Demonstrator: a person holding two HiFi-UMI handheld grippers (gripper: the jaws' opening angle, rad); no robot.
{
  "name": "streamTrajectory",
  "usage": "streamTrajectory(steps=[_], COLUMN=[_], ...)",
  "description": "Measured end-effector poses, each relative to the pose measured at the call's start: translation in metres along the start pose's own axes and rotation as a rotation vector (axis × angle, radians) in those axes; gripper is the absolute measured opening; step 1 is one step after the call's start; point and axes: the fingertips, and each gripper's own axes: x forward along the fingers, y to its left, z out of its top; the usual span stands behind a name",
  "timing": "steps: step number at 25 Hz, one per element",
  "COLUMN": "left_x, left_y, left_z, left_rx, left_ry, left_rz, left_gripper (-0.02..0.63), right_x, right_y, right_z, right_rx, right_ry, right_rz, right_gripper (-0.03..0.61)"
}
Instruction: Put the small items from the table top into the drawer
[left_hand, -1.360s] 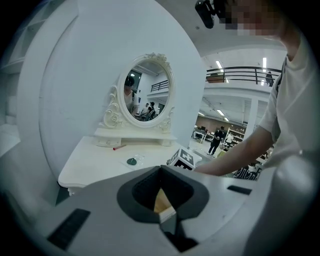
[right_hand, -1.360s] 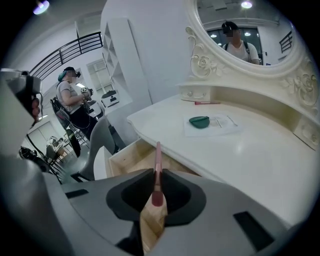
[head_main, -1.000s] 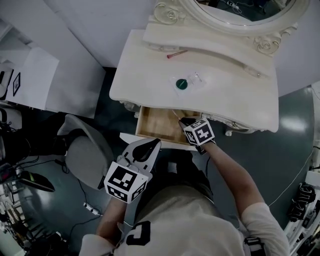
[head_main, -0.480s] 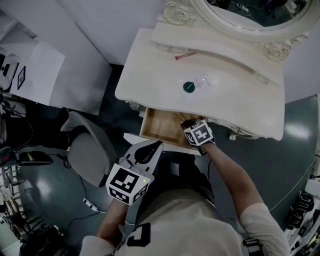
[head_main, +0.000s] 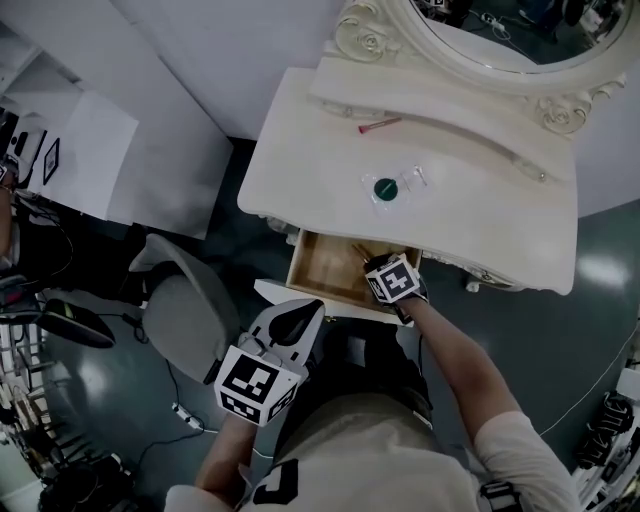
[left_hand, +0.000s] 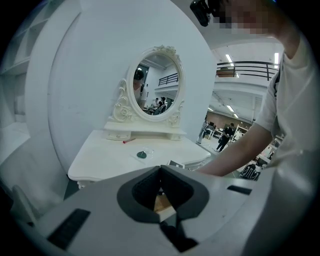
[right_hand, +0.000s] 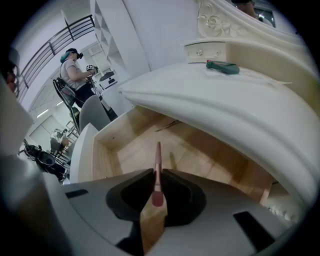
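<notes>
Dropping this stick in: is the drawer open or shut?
Open. The drawer is pulled out from under the table top, wooden floor showing below the stick clamped in the right hand-held gripper.

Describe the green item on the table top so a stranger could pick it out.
Find the white dressing table with the oval mirror. Near the middle of its top, behind the open drawer, lies a dark green disc with clear wrapping. The thin red stick by the mirror base is long; this is round.

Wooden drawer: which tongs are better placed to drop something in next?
Right. The right tongs grip a thin pinkish stick over the open wooden drawer; the left tongs are shut, empty, and back from it.
</notes>
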Motion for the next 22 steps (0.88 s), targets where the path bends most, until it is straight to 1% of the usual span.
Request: streamTrajectory(steps=[14, 20, 22], left_x=[-0.007, -0.01, -0.012], left_y=[0.007, 0.009, 0.009], left_z=[0.002, -0.001, -0.001], left_rx=[-0.004, -0.004, -0.005], left_ry=[0.0, -0.004, -0.011], left_rz=[0.007, 0.015, 0.018], left_gripper=[0.057, 0.057, 0.057], right_x=[0.015, 0.019, 0.018], right_y=[-0.005, -0.007, -0.009], right_z=[-0.002, -0.001, 0.0], right_rx=[-0.002, -0.066, -0.072], right_ry=[0.043, 0.054, 0.05], right_rz=[-0.036, -0.055, -0.068], right_gripper=[0.069, 0.074, 0.08])
